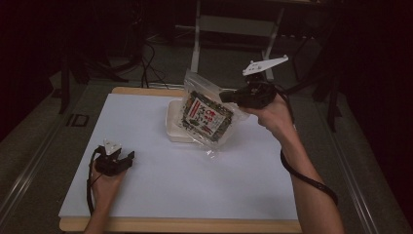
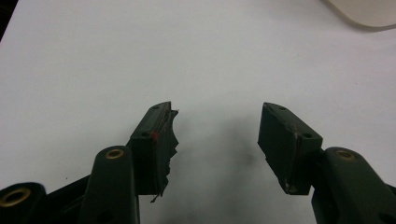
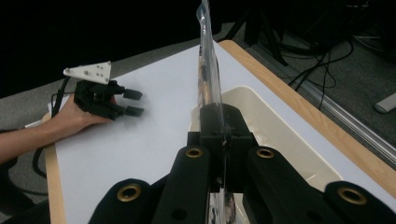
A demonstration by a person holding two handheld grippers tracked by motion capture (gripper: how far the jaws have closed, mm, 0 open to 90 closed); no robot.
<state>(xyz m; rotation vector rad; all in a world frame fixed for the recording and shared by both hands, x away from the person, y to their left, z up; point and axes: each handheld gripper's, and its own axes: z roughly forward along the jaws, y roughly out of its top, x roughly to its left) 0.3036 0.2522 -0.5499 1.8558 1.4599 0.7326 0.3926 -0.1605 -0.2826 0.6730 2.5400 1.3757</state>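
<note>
A clear plastic bag (image 1: 207, 114) with a dark green and red printed packet inside hangs tilted above a shallow white tray (image 1: 173, 127). My right gripper (image 1: 225, 96) is shut on the bag's upper right edge and holds it in the air. In the right gripper view the bag (image 3: 208, 56) shows edge-on, rising from the closed jaws of the right gripper (image 3: 223, 122) over the tray (image 3: 275, 130). My left gripper (image 1: 127, 157) rests low on the white board at the near left, open and holding nothing. Its own view shows the left gripper (image 2: 215, 126) with jaws wide apart over bare white board.
The white board (image 1: 160, 180) lies on a wooden table (image 1: 180, 225) whose edge shows at the front and back. Dark floor with cables and metal stand legs (image 1: 197, 44) lies beyond the table. A corner of the tray (image 2: 369, 11) shows in the left gripper view.
</note>
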